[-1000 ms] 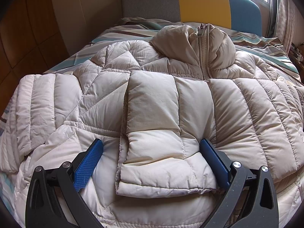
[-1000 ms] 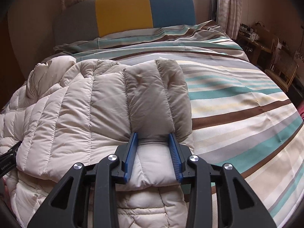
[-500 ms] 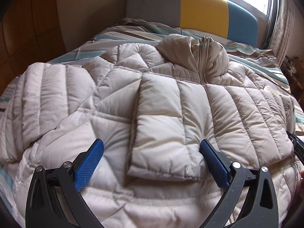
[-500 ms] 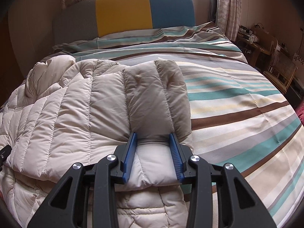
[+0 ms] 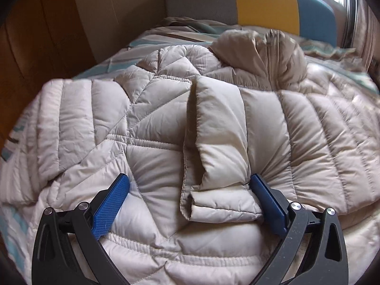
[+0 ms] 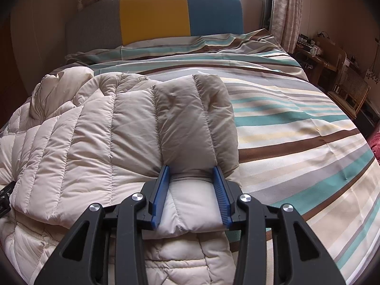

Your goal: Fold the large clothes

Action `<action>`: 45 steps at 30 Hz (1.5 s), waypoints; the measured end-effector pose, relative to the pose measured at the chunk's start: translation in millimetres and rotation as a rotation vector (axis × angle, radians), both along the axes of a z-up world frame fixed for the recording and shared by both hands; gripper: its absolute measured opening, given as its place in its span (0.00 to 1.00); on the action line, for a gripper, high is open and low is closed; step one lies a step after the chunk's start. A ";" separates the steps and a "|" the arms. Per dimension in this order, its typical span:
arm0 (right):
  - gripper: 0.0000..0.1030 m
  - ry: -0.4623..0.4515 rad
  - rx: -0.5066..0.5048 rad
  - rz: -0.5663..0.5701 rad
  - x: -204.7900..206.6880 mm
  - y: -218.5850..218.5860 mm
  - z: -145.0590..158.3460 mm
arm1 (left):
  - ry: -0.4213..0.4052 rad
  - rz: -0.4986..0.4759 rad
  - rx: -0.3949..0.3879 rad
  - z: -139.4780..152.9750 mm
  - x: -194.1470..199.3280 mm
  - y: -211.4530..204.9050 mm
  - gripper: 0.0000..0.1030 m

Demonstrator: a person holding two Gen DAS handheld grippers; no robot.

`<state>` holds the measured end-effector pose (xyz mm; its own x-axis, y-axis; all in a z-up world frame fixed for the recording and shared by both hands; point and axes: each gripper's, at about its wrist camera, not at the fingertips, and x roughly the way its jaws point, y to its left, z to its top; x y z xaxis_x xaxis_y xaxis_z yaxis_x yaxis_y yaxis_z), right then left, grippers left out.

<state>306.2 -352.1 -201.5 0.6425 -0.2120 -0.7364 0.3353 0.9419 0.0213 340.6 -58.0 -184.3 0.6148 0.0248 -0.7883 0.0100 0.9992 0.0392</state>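
Note:
A large beige quilted down jacket [image 5: 154, 128] lies spread on the bed, collar and zip toward the headboard. One sleeve [image 5: 220, 142] is folded across its front, cuff end near me. My left gripper [image 5: 190, 187] is open wide, pressed onto the jacket, its fingers either side of the sleeve's cuff. In the right wrist view the jacket [image 6: 95, 130] fills the left half. My right gripper [image 6: 191, 185] is shut on the folded edge of the sleeve [image 6: 192, 123] at the jacket's right side.
The bed has a striped cover [image 6: 296, 130] in teal, brown and cream to the right of the jacket. A grey, yellow and blue headboard [image 6: 154, 16] stands at the back. A wood wall [image 5: 35, 47] is left; a desk and chair [image 6: 344, 78] are right.
My left gripper has moved forward and down onto the jacket, now straddling the sleeve's cuff end. The right gripper has kept its hold and barely moved.

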 end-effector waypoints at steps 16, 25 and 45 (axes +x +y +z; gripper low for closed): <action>0.39 0.000 -0.003 0.001 0.0 0.1 -0.3 | -0.099 0.379 -0.182 52.9 -45.1 229.1 0.97; 0.39 -0.001 0.002 0.001 -0.1 -0.5 -1.0 | -0.142 0.603 -0.148 54.4 -87.6 332.5 0.97; 0.45 0.003 0.000 -0.004 -0.2 -1.8 -2.4 | -0.150 0.916 -0.308 -3.3 -93.7 397.1 0.48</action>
